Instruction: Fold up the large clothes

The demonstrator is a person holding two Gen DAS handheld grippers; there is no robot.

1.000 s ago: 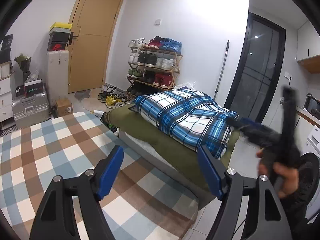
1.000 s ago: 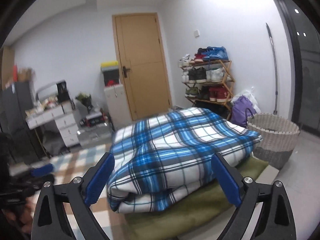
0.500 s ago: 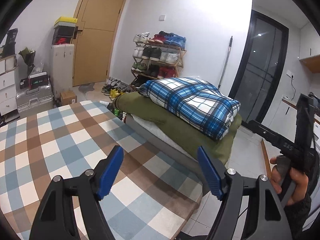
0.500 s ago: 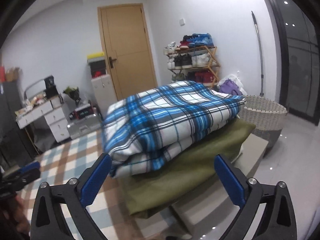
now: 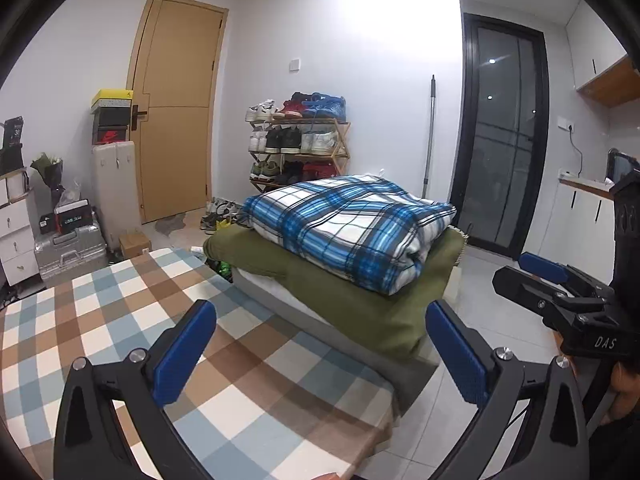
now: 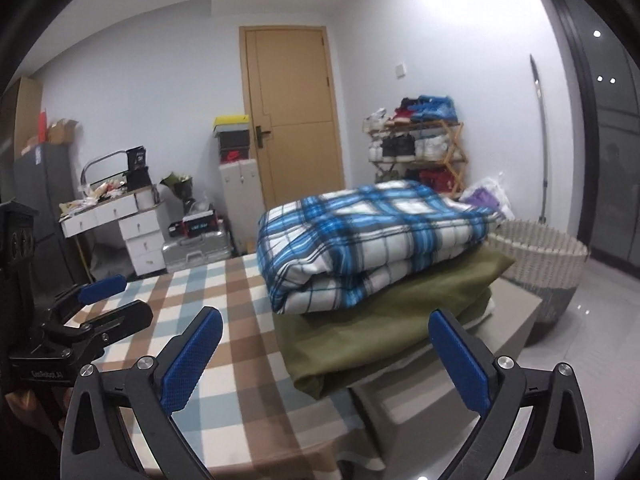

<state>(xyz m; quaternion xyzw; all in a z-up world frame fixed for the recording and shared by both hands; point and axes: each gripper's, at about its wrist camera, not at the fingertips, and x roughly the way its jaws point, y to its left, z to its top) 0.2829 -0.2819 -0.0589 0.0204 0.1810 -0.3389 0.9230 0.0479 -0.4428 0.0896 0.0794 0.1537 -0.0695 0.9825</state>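
Both tongs empty, folded bedding stacked ahead of me.

My left tongs (image 5: 320, 350) are spreading wider with nothing between the blue pads, held over the brown, blue and white checked cloth (image 5: 120, 320) that covers the near surface. My right tongs (image 6: 326, 354) stand wide apart and bare too, and in the left view they show at the right edge with a hand (image 5: 624, 394) under them. The task's thing, a folded blue-and-white plaid blanket (image 5: 352, 224), lies on top of a folded olive-green cover (image 5: 360, 296), which rests on a low grey bed base (image 5: 280, 304) just past the checked cloth. A woven pale laundry basket (image 6: 544, 256) stands on the floor beside that stack, and a wooden shoe rack (image 5: 300, 140) sits against the far wall.
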